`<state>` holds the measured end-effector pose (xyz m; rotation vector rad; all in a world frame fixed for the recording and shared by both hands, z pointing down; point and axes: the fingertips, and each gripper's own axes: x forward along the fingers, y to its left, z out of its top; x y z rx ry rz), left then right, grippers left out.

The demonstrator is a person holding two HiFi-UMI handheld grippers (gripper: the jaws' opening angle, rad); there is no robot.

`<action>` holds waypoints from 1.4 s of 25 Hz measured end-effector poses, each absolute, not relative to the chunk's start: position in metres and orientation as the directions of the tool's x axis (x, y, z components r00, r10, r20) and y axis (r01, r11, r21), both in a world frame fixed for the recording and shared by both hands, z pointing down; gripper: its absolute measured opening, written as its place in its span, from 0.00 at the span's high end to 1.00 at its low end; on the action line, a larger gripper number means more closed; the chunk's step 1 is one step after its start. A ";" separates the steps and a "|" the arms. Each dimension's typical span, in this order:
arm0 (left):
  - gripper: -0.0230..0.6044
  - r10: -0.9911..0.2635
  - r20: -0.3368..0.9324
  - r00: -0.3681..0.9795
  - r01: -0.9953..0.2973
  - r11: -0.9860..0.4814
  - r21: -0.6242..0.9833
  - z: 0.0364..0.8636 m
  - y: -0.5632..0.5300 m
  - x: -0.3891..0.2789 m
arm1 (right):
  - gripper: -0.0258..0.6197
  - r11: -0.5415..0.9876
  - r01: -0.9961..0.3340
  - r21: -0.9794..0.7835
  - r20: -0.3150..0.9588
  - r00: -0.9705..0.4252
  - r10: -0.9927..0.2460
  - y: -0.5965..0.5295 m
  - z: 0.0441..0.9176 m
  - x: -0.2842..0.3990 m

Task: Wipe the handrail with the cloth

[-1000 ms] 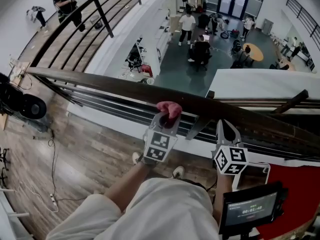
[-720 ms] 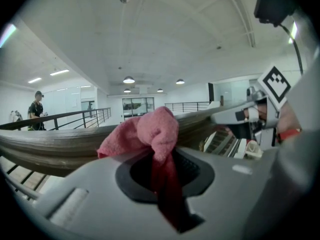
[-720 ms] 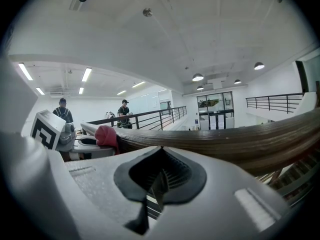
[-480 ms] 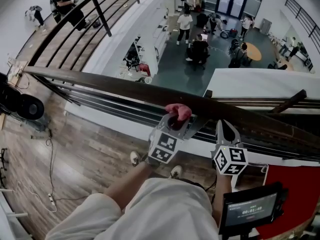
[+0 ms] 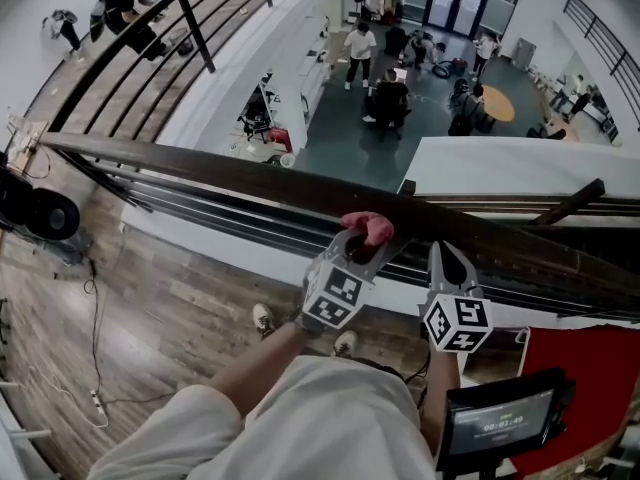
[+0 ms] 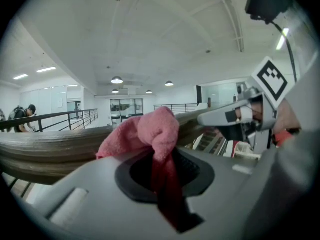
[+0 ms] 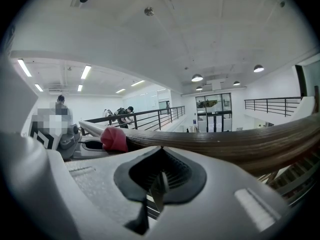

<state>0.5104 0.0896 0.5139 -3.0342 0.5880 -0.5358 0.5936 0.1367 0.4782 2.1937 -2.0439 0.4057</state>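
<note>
L gripper [image 5: 360, 243] was clenched on the pink cloth [image 5: 368, 226]: in the left gripper view its 2 jaws were pinched together w/ the cloth's tail running down between them and the bunched end bulging out past the tips. That bunch was pressed against the near side/top edge of the dark wooden handrail [image 5: 200, 166], roughly mid-span in the head view. R gripper [image 5: 446, 256] sat just beside the L one, to its right, tips pointing up at the rail's lower edge; can't tell if it touched the rail. Its 2 jaws were closed together, nothing gripped between them; the right gripper view showed the rail crossing just beyond the tips, w/ the cloth further along it to the left. A small screen [image 5: 503, 418] was below the R gripper, near the person's side.
</note>
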 end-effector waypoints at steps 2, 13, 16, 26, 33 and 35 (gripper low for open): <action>0.86 -0.350 0.333 0.876 -0.352 -0.934 -0.057 0.519 0.093 0.515 | 0.96 -0.090 -0.991 -0.096 0.271 0.061 -0.961 0.138 0.478 0.594; 0.86 -0.117 0.297 0.948 -0.118 -0.993 -0.016 0.518 0.147 0.565 | 0.96 -0.142 -0.986 -0.087 0.279 0.113 -0.954 0.152 0.477 0.604; 0.86 -0.086 0.308 0.948 -0.100 -0.994 0.030 0.526 0.150 0.568 | 0.96 -0.159 -0.983 -0.087 0.283 0.129 -0.950 0.155 0.477 0.606; 0.86 -0.106 0.303 0.947 -0.152 -0.979 0.135 0.527 0.130 0.557 | 0.96 -0.201 -0.975 -0.094 0.278 0.168 -0.946 0.151 0.475 0.602; 0.86 -0.112 0.303 0.946 -0.157 -0.979 0.129 0.525 0.121 0.545 | 0.96 -0.210 -0.974 -0.087 0.270 0.180 -0.946 0.145 0.470 0.593; 0.86 -0.118 0.305 0.945 -0.161 -0.980 0.119 0.522 0.114 0.541 | 0.96 -0.206 -0.975 -0.086 0.263 0.177 -0.948 0.138 0.466 0.589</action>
